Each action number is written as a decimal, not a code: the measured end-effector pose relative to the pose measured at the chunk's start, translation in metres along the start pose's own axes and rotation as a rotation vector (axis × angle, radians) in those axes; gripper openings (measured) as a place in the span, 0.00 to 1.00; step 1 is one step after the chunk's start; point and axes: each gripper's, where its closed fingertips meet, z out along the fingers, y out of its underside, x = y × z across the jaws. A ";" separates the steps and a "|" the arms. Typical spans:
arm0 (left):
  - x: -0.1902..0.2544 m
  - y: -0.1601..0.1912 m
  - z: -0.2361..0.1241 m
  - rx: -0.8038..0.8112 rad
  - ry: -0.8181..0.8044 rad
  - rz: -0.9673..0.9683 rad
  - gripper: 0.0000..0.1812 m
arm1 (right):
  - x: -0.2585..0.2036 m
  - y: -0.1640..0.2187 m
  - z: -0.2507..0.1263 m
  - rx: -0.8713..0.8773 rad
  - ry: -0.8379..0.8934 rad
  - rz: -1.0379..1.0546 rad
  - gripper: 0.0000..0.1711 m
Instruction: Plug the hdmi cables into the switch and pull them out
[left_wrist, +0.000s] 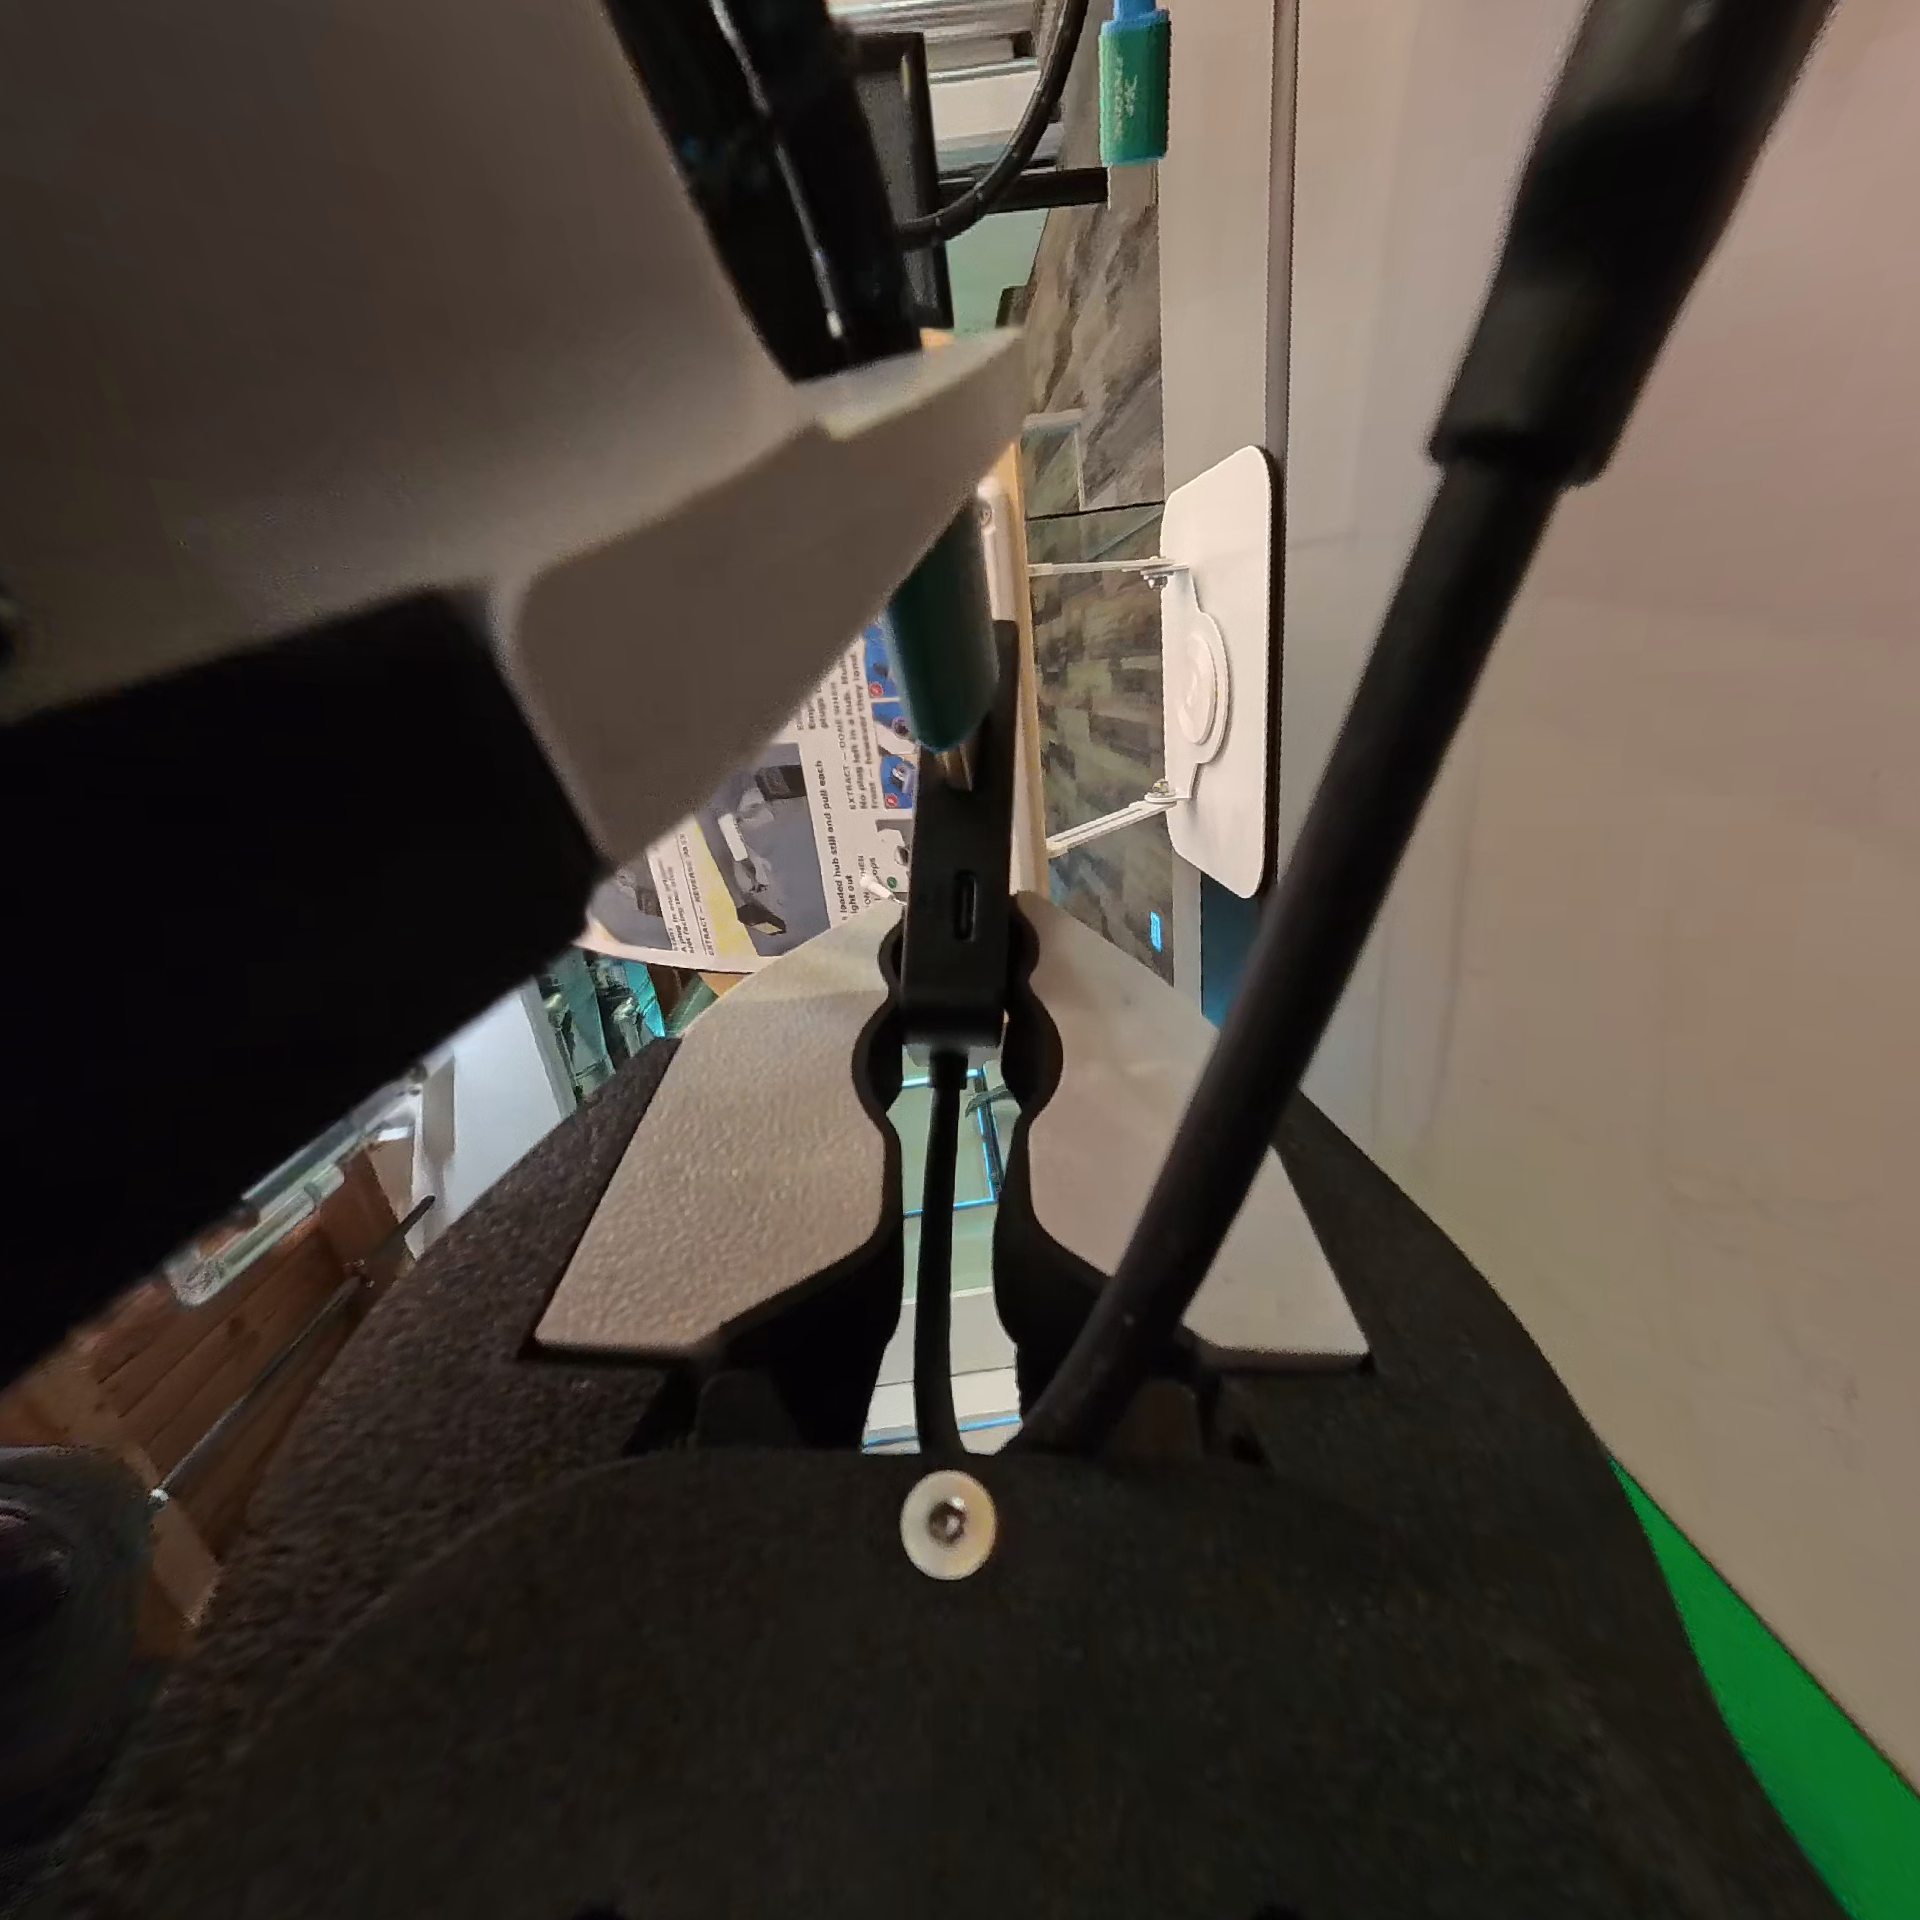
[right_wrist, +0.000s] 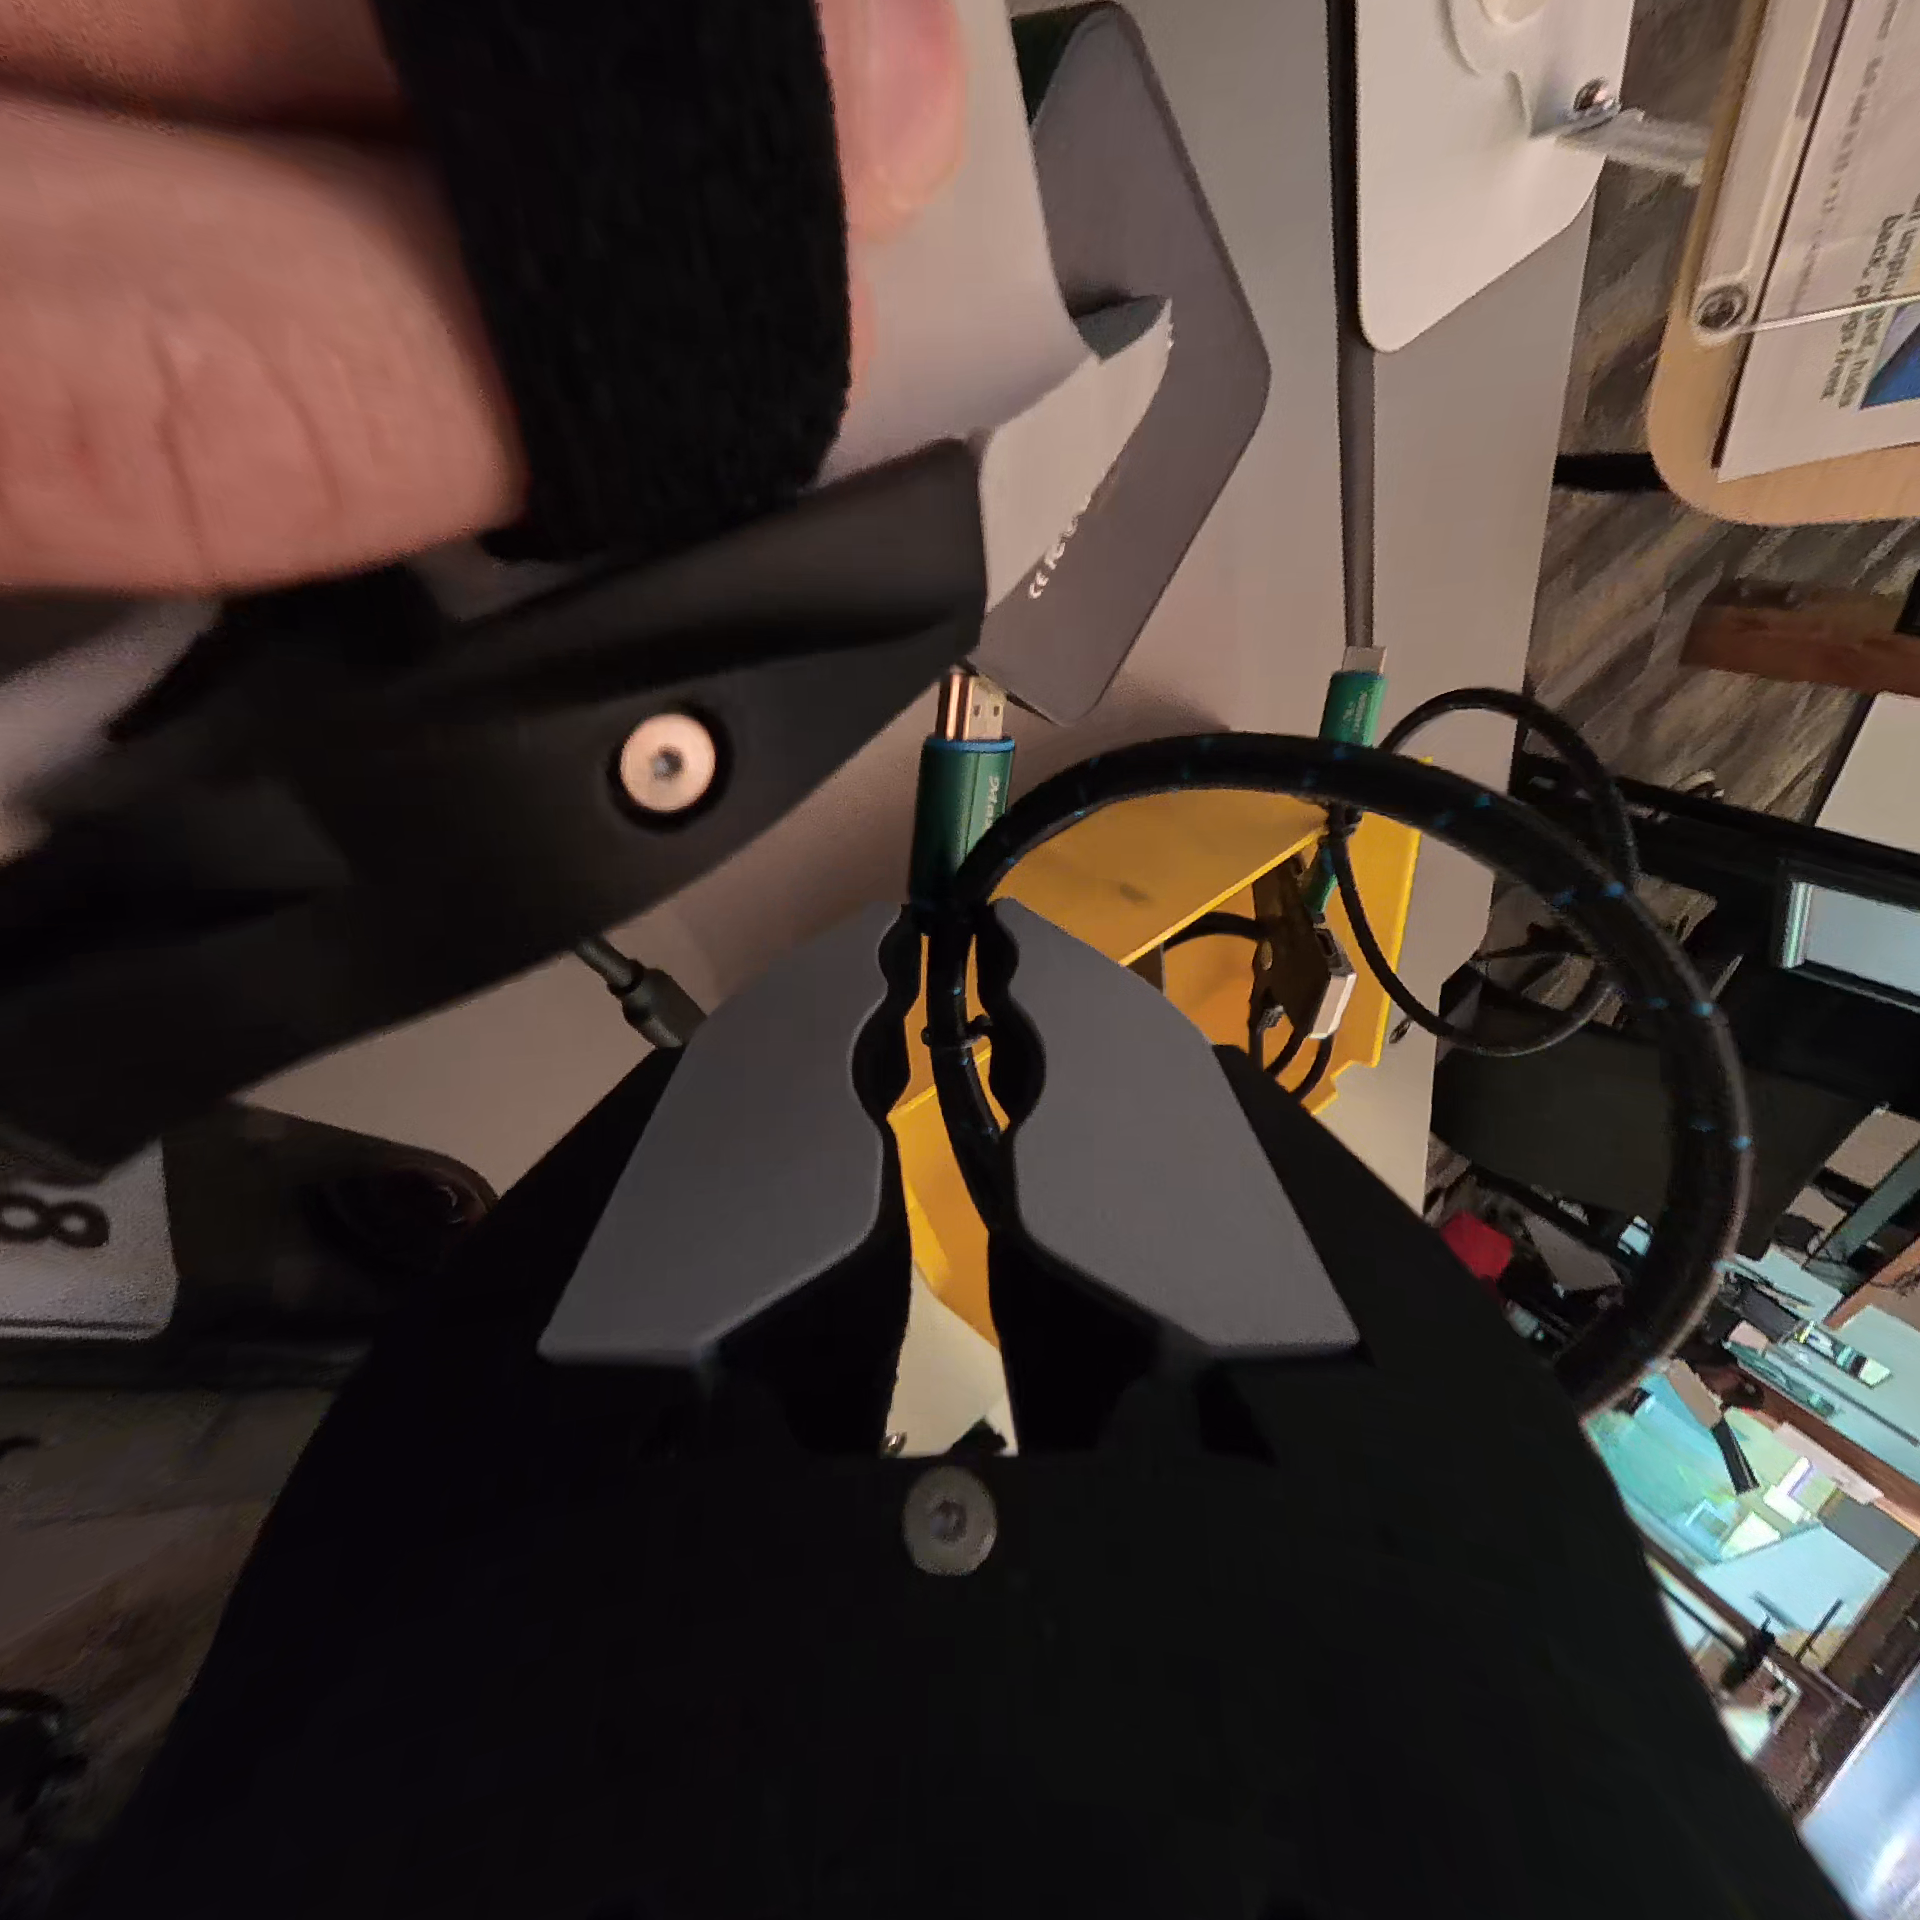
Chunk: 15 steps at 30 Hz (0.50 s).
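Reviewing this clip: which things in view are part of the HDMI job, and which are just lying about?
In use: dark grey flat switch box, held in the left gripper jaws; green-shelled gold-tipped HDMI plug and its black braided cable, held by the right gripper.
Lying about: yellow plastic bin; white rounded pad; printed sheet on a wooden board.

My left gripper (left_wrist: 956, 966) has rough black plastic, matt grey pads. Switch (right_wrist: 1132, 436) looks smooth matt metal. HDMI cable (right_wrist: 1351, 790) is braided.
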 end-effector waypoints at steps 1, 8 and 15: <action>0.001 0.000 0.000 -0.002 0.002 0.001 0.08 | 0.000 0.000 0.001 -0.019 -0.003 0.008 0.06; 0.002 0.010 0.003 -0.062 0.035 -0.063 0.04 | 0.003 -0.010 0.002 -0.058 0.031 0.060 0.06; 0.000 0.004 0.000 -0.034 0.040 -0.086 0.06 | 0.010 -0.007 0.004 -0.078 0.051 0.052 0.06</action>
